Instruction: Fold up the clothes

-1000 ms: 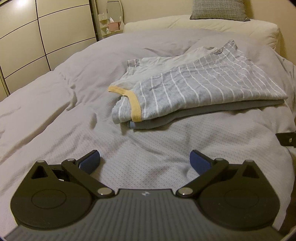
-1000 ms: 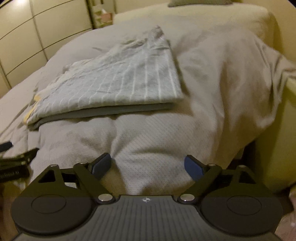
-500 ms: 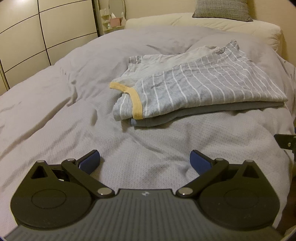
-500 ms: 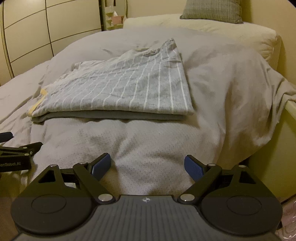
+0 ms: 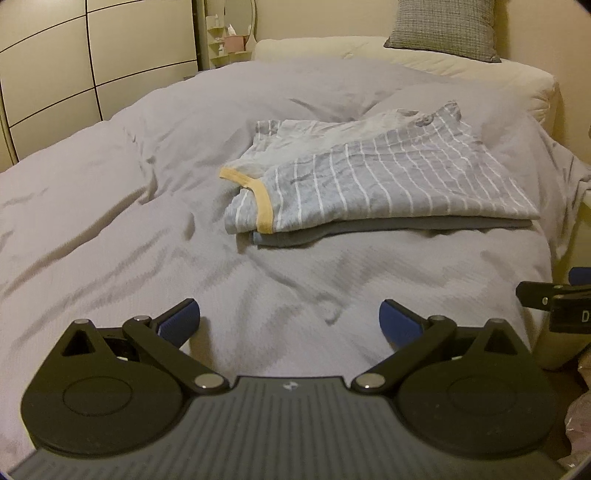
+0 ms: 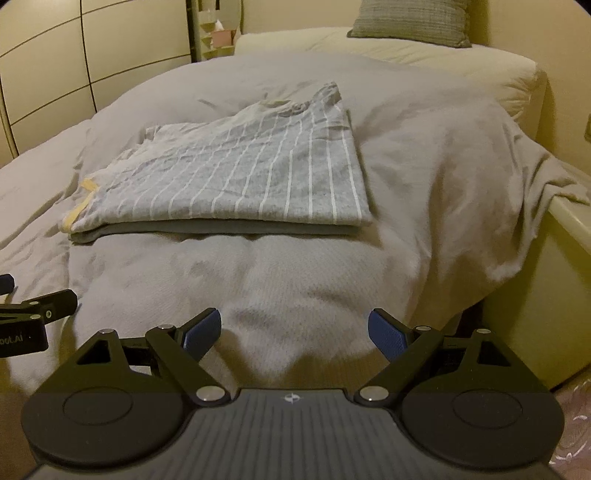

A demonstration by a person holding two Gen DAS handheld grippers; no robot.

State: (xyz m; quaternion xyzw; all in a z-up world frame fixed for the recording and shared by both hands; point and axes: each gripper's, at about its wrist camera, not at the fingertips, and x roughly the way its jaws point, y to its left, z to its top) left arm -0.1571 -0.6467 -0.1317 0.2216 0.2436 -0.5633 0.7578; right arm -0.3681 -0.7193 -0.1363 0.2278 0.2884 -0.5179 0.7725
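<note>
1. Two tools hover over the near end of the bed (image 5: 110,206), both with their blue pads spread wide and gripping nothing.
2. At far left stands a cream panelled wardrobe (image 5: 92,62); beside it, a small shelf with a mirror (image 5: 229,33) shows more fully in the left wrist view than a second ago.
3. Left tool (image 5: 290,323): jaws wide apart above the grey duvet (image 5: 166,147), touching no cloth. Compared with the earlier frames the camera sits higher and further back, so more of the duvet and the cushion (image 5: 443,29) on the cream pillow (image 5: 461,66) come into sight.
4. Folded striped shirt (image 5: 388,184): it lies flat on the duvet toward the bed's right side, grey with thin white lines and a yellow neckband (image 5: 258,199) at its left end. It rests on a plain grey folded garment (image 5: 369,229) whose edge shows underneath. The pile's shape and place match the frames before; only its position in view has shifted.
5. Right tool (image 6: 295,334): jaws equally wide, held above the duvet near the bed's foot, well short of the pile. A second ago this view was tilted and blurred; now it is level and the shirt sits central, with the cushion visible.
6. Each tool's black edge shows in the other's view: the right one (image 5: 554,306) at the right border, the left one at the left border of the right wrist view.
</note>
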